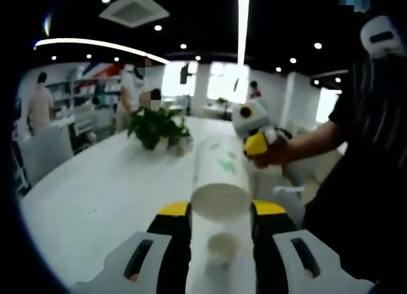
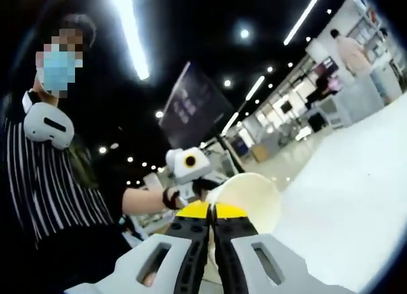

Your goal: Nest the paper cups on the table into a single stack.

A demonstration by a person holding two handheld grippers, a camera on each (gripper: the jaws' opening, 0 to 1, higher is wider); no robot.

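A long stack of white paper cups (image 1: pixel 219 167) with green print points away from me, base end toward the left gripper view's camera. My left gripper (image 1: pixel 220 208) is shut on that base end, one yellow-tipped jaw on each side. My right gripper (image 1: pixel 257 144) is at the stack's far end. In the right gripper view my right gripper (image 2: pixel 213 210) is shut on the rim of a cream paper cup (image 2: pixel 251 195) whose open mouth faces the camera, and my left gripper (image 2: pixel 191 170) shows behind it. A single small paper cup (image 1: pixel 222 246) stands on the table below the stack.
The white table (image 1: pixel 95 198) stretches to the left and far side. A potted green plant (image 1: pixel 156 125) stands near its middle. A person in a dark striped shirt (image 1: pixel 369 147) is close on the right. Other people (image 1: pixel 39 106) stand by shelves at the back left.
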